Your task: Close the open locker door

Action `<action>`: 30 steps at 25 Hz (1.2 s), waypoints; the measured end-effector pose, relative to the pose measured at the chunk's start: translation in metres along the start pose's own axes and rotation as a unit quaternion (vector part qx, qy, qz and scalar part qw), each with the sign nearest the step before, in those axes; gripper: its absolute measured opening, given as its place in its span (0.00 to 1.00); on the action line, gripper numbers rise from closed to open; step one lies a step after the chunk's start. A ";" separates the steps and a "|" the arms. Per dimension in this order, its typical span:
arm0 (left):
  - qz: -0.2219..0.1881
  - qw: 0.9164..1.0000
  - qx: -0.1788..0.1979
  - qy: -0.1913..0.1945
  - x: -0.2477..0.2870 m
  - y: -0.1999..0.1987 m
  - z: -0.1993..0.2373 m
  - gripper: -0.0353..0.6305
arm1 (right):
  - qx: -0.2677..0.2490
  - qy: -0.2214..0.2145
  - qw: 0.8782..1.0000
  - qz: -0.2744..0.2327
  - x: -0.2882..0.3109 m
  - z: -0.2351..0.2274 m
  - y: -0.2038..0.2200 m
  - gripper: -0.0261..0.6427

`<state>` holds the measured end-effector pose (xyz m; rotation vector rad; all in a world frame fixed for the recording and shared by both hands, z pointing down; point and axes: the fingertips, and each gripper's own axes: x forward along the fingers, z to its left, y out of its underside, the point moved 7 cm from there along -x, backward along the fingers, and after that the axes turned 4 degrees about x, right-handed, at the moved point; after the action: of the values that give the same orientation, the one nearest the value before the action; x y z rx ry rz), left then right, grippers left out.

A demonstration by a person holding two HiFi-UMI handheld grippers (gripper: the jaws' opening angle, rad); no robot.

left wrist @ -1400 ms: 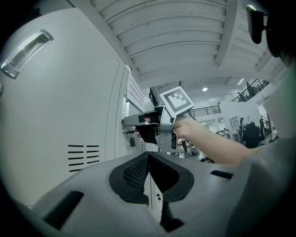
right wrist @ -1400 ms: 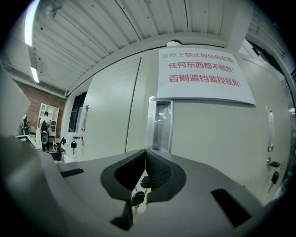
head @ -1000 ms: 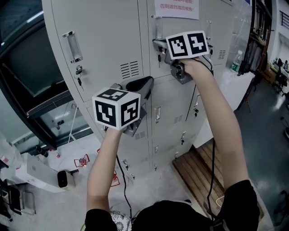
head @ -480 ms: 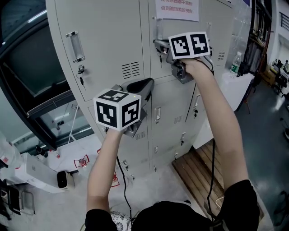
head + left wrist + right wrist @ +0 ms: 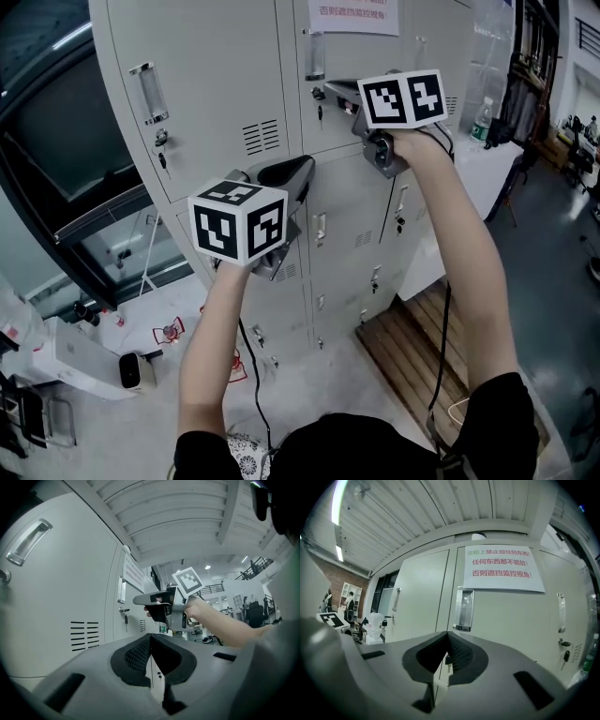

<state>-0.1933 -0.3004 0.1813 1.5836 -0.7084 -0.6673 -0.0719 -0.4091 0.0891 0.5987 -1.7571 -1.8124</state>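
The grey locker door that bears a white paper notice is in the upper middle of the head view. Its face lies level with the neighbouring doors, and I see no gap at its edge. A key hangs from its lock under the clear handle recess. My right gripper is shut and empty, with its tips just in front of this door beside the key. My left gripper is also shut and empty. It hovers lower, before the door to the left, and points toward the right gripper.
More locker doors with keys fill the rows below. A wooden pallet lies on the floor at the right. A white table with a bottle stands beside the lockers. A white box sits on the floor at the left.
The lockers have slid a little left in the head view, and my right gripper now sits slightly right of the key. The left gripper has hardly moved.
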 end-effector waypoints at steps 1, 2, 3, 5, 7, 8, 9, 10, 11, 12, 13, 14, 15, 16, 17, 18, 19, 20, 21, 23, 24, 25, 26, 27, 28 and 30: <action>0.001 1.000 0.000 0.000 0.000 0.000 -0.002 0.08 | -0.002 -0.001 1.000 -0.001 -0.005 0.000 0.002 0.05; 0.001 1.000 -0.001 -0.001 0.000 0.001 -0.004 0.08 | -0.003 -0.003 1.000 -0.001 -0.010 0.001 0.005 0.05; 0.002 1.000 -0.002 -0.001 0.000 0.002 -0.006 0.08 | -0.003 -0.004 1.000 -0.001 -0.014 0.001 0.008 0.05; 0.004 1.000 -0.003 -0.006 -0.001 0.005 -0.008 0.08 | -0.003 -0.007 1.000 -0.001 -0.023 0.000 0.014 0.05; 0.006 1.000 -0.001 -0.018 -0.002 0.008 -0.009 0.08 | -0.005 -0.008 1.000 0.000 -0.032 0.000 0.022 0.05; 0.008 1.000 0.001 -0.025 -0.002 0.010 -0.010 0.08 | -0.007 -0.010 1.000 0.000 -0.036 0.000 0.026 0.05; 0.010 0.999 0.003 -0.031 -0.002 0.012 -0.011 0.08 | -0.007 -0.013 1.000 0.000 -0.041 0.001 0.029 0.05; 0.012 0.999 0.004 -0.035 -0.002 0.013 -0.013 0.08 | -0.007 -0.015 1.000 -0.001 -0.047 0.001 0.033 0.05; 0.013 0.999 0.005 -0.038 -0.001 0.014 -0.015 0.08 | -0.008 -0.017 1.000 -0.003 -0.053 0.000 0.035 0.05; 0.014 0.999 0.007 -0.041 0.000 0.015 -0.018 0.08 | -0.009 -0.018 1.000 -0.006 -0.059 -0.001 0.037 0.05; 0.016 0.999 0.010 -0.045 0.001 0.016 -0.021 0.08 | -0.009 -0.019 1.000 -0.009 -0.066 -0.001 0.038 0.05; 0.018 0.998 0.014 -0.050 0.001 0.017 -0.023 0.08 | -0.008 -0.022 1.000 -0.012 -0.072 -0.002 0.040 0.05; 0.020 0.998 0.018 -0.056 0.001 0.018 -0.026 0.08 | -0.007 -0.027 0.999 -0.016 -0.077 -0.001 0.042 0.05; 0.021 0.998 0.022 -0.061 0.001 0.018 -0.028 0.08 | -0.008 -0.032 0.999 -0.019 -0.082 0.000 0.045 0.05; 0.022 0.997 0.027 -0.067 0.000 0.019 -0.031 0.08 | -0.012 -0.035 0.999 -0.022 -0.088 0.001 0.047 0.05; 0.023 0.996 0.033 -0.074 -0.001 0.019 -0.034 0.08 | -0.017 -0.037 0.999 -0.024 -0.093 0.003 0.050 0.05; 0.024 0.996 0.038 -0.081 -0.002 0.019 -0.038 0.08 | -0.024 -0.037 0.999 -0.026 -0.099 0.004 0.053 0.05; 0.023 0.995 0.044 -0.087 -0.002 0.018 -0.042 0.08 | -0.030 -0.038 0.999 -0.026 -0.104 0.006 0.056 0.05; 0.023 0.994 0.047 -0.092 -0.003 0.018 -0.046 0.08 | -0.034 -0.040 0.998 -0.026 -0.109 0.007 0.060 0.05; 0.021 0.994 0.053 -0.097 -0.005 0.017 -0.054 0.08 | -0.037 -0.047 0.998 -0.026 -0.117 0.010 0.067 0.05; 0.020 0.993 0.057 -0.101 -0.006 0.017 -0.059 0.08 | -0.037 -0.051 0.998 -0.026 -0.121 0.011 0.071 0.05; 0.020 0.992 0.061 -0.105 -0.007 0.017 -0.063 0.08 | -0.036 -0.054 0.997 -0.027 -0.125 0.013 0.076 0.05; 0.020 0.992 0.066 -0.109 -0.008 0.017 -0.067 0.08 | -0.035 -0.057 0.997 -0.027 -0.128 0.014 0.080 0.05; 0.020 0.991 0.069 -0.112 -0.010 0.018 -0.071 0.08 | -0.035 -0.060 0.997 -0.028 -0.132 0.016 0.084 0.05; 0.021 0.990 0.072 -0.116 -0.011 0.019 -0.075 0.08 | -0.035 -0.061 0.997 -0.029 -0.136 0.018 0.088 0.05; 0.026 0.989 0.080 -0.123 -0.013 0.023 -0.084 0.08 | -0.036 -0.063 0.997 -0.034 -0.145 0.020 0.096 0.05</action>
<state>-0.1393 -0.2389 0.2145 1.6389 -1.0027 -0.7914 0.0310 -0.2994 0.1779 0.5315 -1.7622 -1.9894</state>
